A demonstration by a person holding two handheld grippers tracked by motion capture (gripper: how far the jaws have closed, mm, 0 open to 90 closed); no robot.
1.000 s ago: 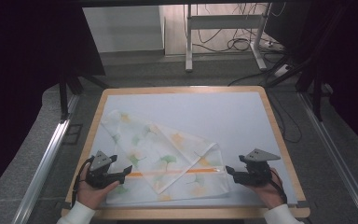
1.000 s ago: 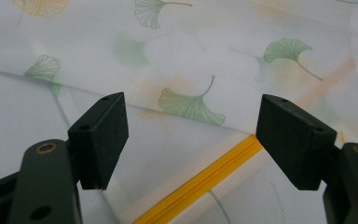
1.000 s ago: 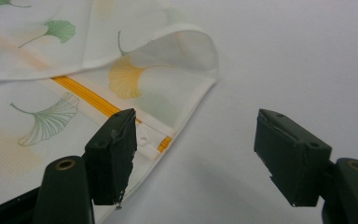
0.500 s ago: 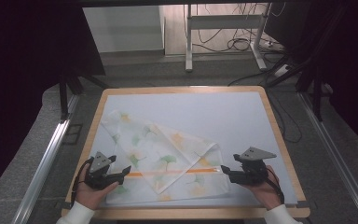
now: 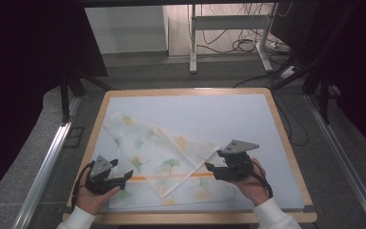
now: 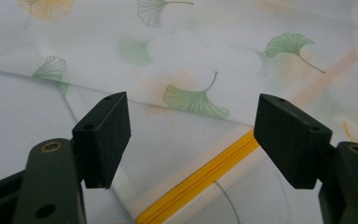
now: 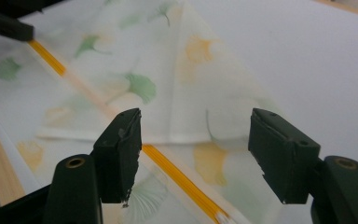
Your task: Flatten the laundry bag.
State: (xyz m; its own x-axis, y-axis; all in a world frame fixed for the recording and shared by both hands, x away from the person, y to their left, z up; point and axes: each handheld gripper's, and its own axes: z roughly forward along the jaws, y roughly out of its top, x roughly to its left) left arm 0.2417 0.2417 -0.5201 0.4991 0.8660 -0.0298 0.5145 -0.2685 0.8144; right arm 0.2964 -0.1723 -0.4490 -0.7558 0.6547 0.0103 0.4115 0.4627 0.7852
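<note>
A wooden-rimmed table [image 5: 286, 143] with a white top is filling the middle of the high view. A white cloth [image 5: 157, 152] printed with ginkgo leaves and an orange stripe [image 5: 171, 176] is lying partly folded across its lower left part. At the lower right, the right gripper [image 5: 212, 170] is hovering by the cloth's folded corner, its jaws wide, having just been closing slightly, gripping nothing. At the lower left, the left gripper [image 5: 124, 180] is sitting at the cloth's edge, jaws wide, empty.
</note>
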